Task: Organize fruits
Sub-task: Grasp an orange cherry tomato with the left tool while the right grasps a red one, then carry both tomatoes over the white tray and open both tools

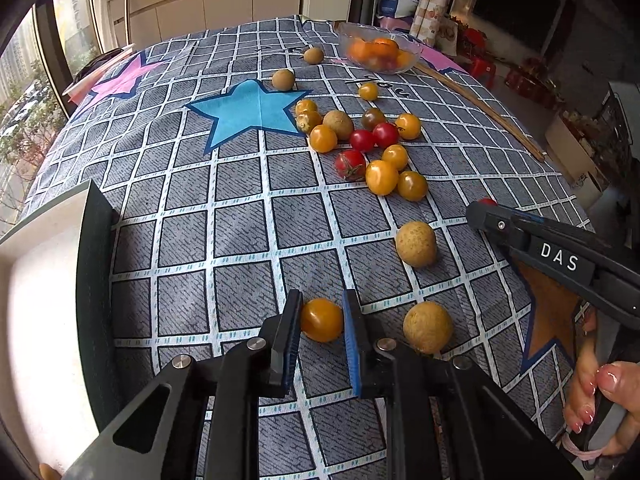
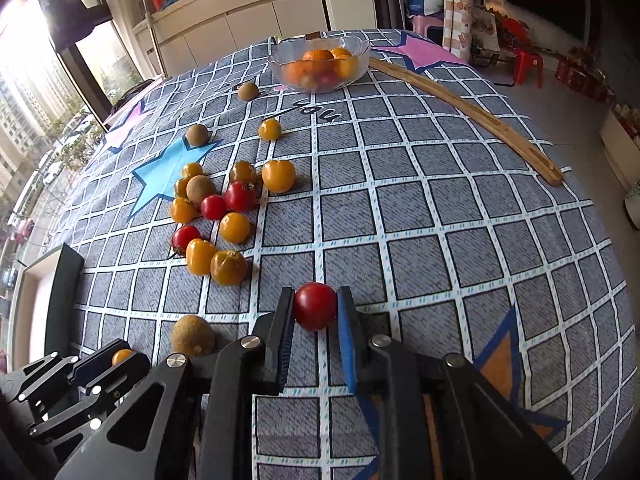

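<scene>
Grey checked tablecloth (image 1: 240,240) with star prints under both tools. Left gripper (image 1: 322,320) clenched on yellow cherry tomato (image 1: 321,319), pads pressing both sides, fruit on cloth. Right gripper (image 2: 315,307) clenched on red cherry tomato (image 2: 315,306), same way. Brown longans (image 1: 427,327) just beside left jaws. Loose fruit cluster (image 1: 376,148) mid-table; glass bowl (image 2: 318,65) of oranges at far edge; wooden stick (image 2: 472,112) right; cabinets behind.

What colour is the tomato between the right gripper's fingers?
Red tomato, clearest in the right wrist view.
</scene>
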### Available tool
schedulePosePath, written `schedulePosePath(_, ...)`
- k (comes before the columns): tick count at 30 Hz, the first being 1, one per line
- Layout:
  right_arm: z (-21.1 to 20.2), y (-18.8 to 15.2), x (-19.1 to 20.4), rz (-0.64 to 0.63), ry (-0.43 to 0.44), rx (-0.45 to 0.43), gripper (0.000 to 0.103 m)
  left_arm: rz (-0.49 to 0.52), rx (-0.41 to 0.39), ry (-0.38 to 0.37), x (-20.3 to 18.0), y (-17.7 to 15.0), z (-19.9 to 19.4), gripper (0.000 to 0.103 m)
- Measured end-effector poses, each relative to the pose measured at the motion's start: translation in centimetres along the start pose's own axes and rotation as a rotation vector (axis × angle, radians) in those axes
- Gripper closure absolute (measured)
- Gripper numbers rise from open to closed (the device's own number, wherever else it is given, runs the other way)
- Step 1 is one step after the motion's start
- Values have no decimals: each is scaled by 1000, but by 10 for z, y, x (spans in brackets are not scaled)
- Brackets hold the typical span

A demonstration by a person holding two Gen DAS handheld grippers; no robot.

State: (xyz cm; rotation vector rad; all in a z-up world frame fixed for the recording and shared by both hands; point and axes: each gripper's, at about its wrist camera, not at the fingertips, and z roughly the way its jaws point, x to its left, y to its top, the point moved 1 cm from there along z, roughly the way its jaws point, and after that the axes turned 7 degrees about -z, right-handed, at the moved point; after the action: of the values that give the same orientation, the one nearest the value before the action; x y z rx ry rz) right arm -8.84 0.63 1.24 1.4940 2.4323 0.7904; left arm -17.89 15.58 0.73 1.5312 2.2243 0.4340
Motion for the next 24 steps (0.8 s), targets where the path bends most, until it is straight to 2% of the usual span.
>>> schedulePosePath(12,-29,-44,15,21,66,36,81,5,-28,-12,9,-22,-33,82)
schedulePosePath(24,-54,-50,56,-34,83,22,81,-34,-90,12,49,-37,-73,82)
